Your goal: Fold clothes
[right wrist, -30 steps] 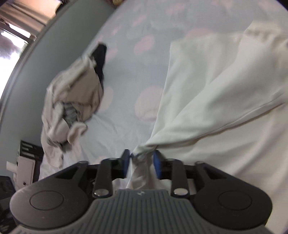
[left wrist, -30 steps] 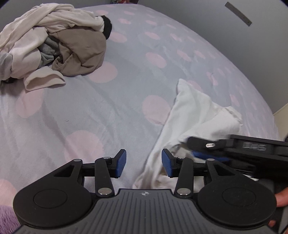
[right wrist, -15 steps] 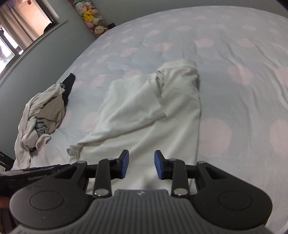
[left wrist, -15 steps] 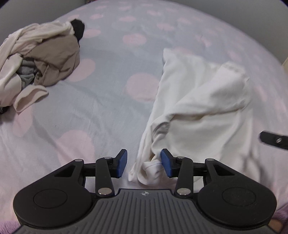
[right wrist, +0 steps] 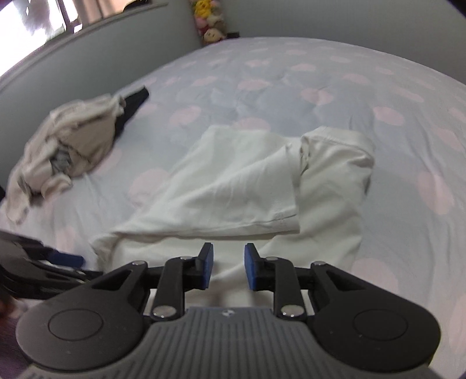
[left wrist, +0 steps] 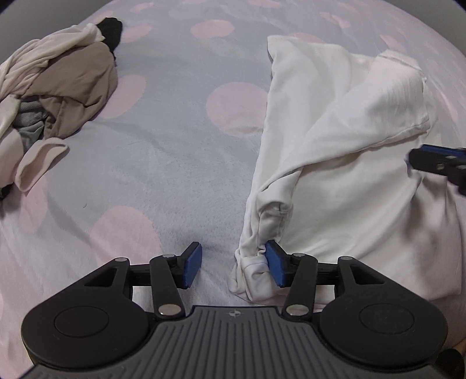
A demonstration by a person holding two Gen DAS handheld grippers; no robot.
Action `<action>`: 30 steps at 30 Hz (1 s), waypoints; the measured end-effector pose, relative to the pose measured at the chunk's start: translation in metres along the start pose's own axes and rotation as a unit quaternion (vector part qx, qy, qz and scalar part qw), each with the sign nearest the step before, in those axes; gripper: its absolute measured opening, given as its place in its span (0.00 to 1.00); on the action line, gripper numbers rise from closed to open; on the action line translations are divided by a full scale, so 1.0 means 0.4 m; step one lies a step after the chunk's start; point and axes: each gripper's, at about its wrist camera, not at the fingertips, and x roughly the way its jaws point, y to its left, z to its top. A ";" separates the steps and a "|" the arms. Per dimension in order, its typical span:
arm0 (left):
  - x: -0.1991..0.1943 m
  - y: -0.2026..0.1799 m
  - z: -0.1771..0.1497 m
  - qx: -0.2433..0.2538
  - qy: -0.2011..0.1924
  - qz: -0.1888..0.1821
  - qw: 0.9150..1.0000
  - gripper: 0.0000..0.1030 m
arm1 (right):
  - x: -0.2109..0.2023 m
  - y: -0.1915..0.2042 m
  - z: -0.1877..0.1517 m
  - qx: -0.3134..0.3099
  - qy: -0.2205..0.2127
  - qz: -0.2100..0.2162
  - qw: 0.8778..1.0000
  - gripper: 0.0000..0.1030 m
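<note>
A white garment (left wrist: 343, 140) lies partly folded on the bed, one sleeve laid diagonally across its body. In the left wrist view my left gripper (left wrist: 233, 263) is open, and the bunched sleeve cuff (left wrist: 256, 268) rests against its right blue pad, inside the gap. My right gripper (right wrist: 227, 269) hovers open over the near edge of the same white garment (right wrist: 247, 186), nothing between its fingers. The right gripper's tip (left wrist: 437, 160) shows at the right edge of the left wrist view. The left gripper (right wrist: 43, 262) shows blurred at the lower left of the right wrist view.
A heap of unfolded beige, white and grey clothes (left wrist: 52, 90) lies at the left of the bed (left wrist: 174, 145), which has a pale blue cover with pink dots. A grey wall (right wrist: 116, 52) and stuffed toys (right wrist: 209, 26) stand beyond the bed's far side.
My right gripper let go of the sleeve it held one second ago and drew back over the garment's near edge. My left gripper moved in to the sleeve cuff.
</note>
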 end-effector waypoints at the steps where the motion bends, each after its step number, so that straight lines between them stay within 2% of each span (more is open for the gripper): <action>1: 0.004 0.001 0.005 0.003 0.006 -0.003 1.000 0.47 | 0.018 0.000 -0.002 -0.007 0.005 -0.006 1.000 0.26; 7: 0.019 0.001 0.031 0.033 0.033 -0.009 0.999 0.50 | 0.093 0.005 0.019 -0.041 0.002 -0.028 0.999 0.26; 15: 0.034 -0.026 0.063 0.085 0.063 0.004 0.994 0.55 | 0.161 0.011 0.109 -0.070 -0.011 -0.014 0.997 0.27; 21: 0.037 -0.027 0.065 0.089 0.070 0.001 0.994 0.57 | 0.224 0.026 0.184 -0.080 -0.014 -0.007 0.997 0.27; 26: 0.036 -0.033 0.062 0.089 0.069 0.003 0.994 0.57 | 0.275 0.035 0.229 -0.075 -0.008 -0.005 0.997 0.31; 30: 0.035 -0.037 0.059 0.089 0.069 0.005 0.994 0.57 | 0.287 0.037 0.265 -0.072 -0.023 0.004 0.997 0.31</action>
